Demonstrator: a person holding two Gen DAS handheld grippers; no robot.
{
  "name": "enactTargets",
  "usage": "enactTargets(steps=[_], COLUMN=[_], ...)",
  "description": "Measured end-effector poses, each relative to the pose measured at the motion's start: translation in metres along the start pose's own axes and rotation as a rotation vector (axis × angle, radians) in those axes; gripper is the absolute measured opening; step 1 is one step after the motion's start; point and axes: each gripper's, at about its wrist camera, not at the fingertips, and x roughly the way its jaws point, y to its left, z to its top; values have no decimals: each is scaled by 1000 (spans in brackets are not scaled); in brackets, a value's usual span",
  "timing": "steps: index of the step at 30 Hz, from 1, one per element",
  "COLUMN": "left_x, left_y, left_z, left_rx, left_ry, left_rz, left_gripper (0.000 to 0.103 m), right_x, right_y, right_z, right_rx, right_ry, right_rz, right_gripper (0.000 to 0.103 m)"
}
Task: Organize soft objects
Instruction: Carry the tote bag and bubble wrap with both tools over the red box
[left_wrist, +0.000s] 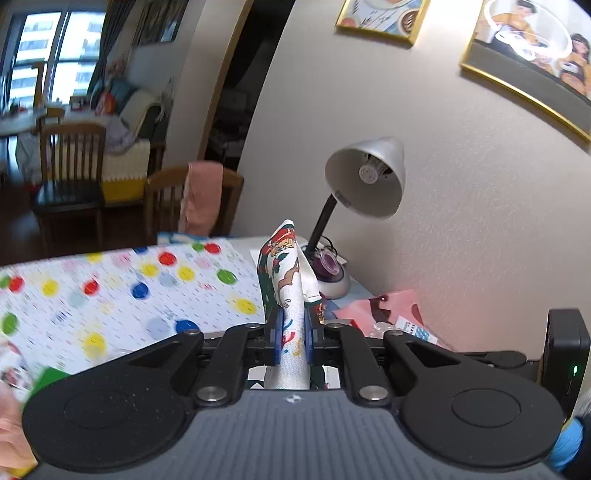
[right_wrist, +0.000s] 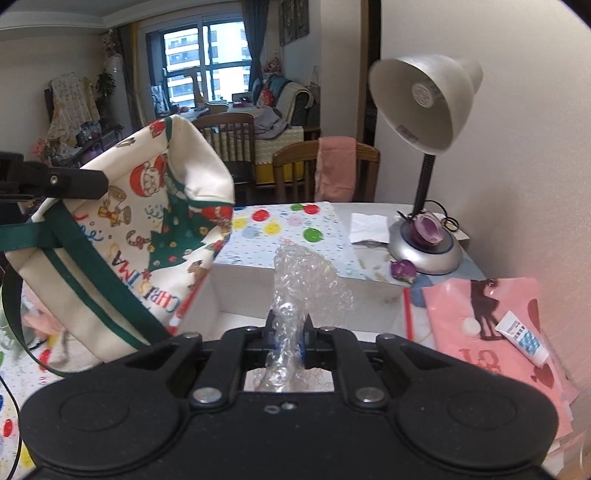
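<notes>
My left gripper (left_wrist: 290, 341) is shut on the rim of a cream Christmas-print cloth bag (left_wrist: 286, 273), whose fabric stands up between the blue pads. In the right wrist view that same bag (right_wrist: 136, 236) hangs at the left with its mouth open and green straps trailing, held up by the left gripper's black finger (right_wrist: 66, 182). My right gripper (right_wrist: 290, 338) is shut on a crumpled wad of clear bubble wrap (right_wrist: 306, 280), which sticks forward above the table, to the right of the bag's mouth.
A box wrapped in polka-dot paper (right_wrist: 291, 229) lies on the table ahead. A silver desk lamp (right_wrist: 424, 122) stands by the wall at the right, with a pink sheet (right_wrist: 491, 314) and a small tube (right_wrist: 522, 341) near it. Wooden chairs (right_wrist: 328, 170) stand beyond the table.
</notes>
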Motion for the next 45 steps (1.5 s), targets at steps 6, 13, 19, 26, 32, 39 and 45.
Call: enactTargets(steps=[6,13,19,26,32,39,45], left_x=[46,100,137,160,171,174,174], left_y=[-8,-7,-8,-4,1,1,0], left_z=[-6,-28,-53,-76,-88,-92,-93], left_rx=[-14,-43,-18,8,35,85,106], left_ry=[42,96,177,256,316,343,362], left_rz=[-4,-13,25,84,113,154,179], left_gripper=[12,12,12,12,11,12,14], right_x=[27,69,97,115,123,130,129], right_y=[-17,-36,-44,-45,-47,-48,-47], right_z=[-3,-12,-22,-32,-40,-46,-47], right_rx=[-7,-10,-21,-17,-9,-6,-7], right_ry=[39,106,165,209,247,276,276], right_rz=[-19,-36,-34,-18,7,24,33], right_gripper=[8,10,10,14,18,24,46])
